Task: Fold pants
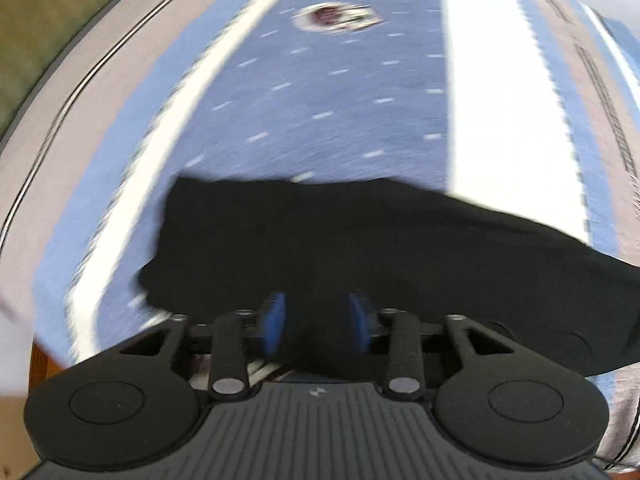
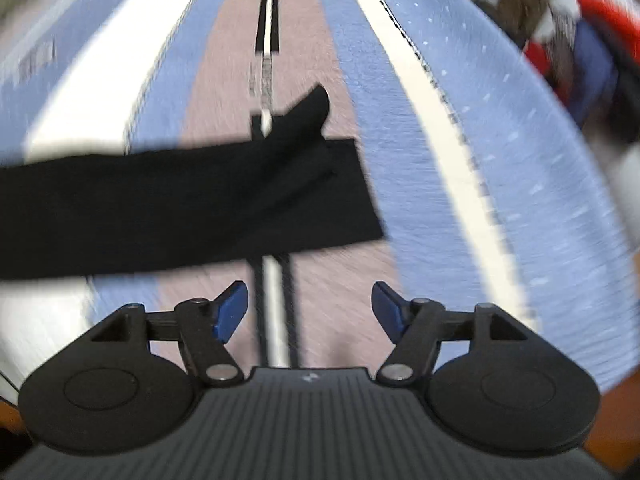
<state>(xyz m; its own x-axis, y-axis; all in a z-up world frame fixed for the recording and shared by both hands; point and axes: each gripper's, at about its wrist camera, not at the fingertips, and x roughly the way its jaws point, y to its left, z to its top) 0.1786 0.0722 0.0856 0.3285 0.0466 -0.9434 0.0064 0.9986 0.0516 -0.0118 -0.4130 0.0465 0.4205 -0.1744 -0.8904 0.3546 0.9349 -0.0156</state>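
Striped bedspread [image 1: 328,92] is filling both views: blue, white and pinkish-grey bands, with a round maroon-and-white emblem [image 1: 338,17] far up the blue band in the left wrist view. Both pictures are smeared by motion, so fine detail is not readable.

Black pants [image 2: 192,200] are lying flat on the bedspread as a long folded strip. In the right wrist view the strip is running in from the left edge and ending in a square-cut end near the middle, with a small flap sticking up from its top edge. In the left wrist view the pants [image 1: 360,248] are spreading across the lower middle, reaching right under the gripper.

Right gripper [image 2: 310,310] is hovering just short of the strip's near edge, blue fingers [image 2: 230,312] standing well apart with only bedspread between them, nothing held.

Left gripper [image 1: 316,322] is over the cloth, its fingers [image 1: 274,320] partly apart; dark fabric is showing in the gap, but the pads are not pressing on it as far as the blur allows.

Judgement: one fold is looking finished and released. To do the next one well, each gripper should be pinching through all layers near a corner, both lifting together and level, with the stray flap tucked flat first, so the edges are meeting squarely.
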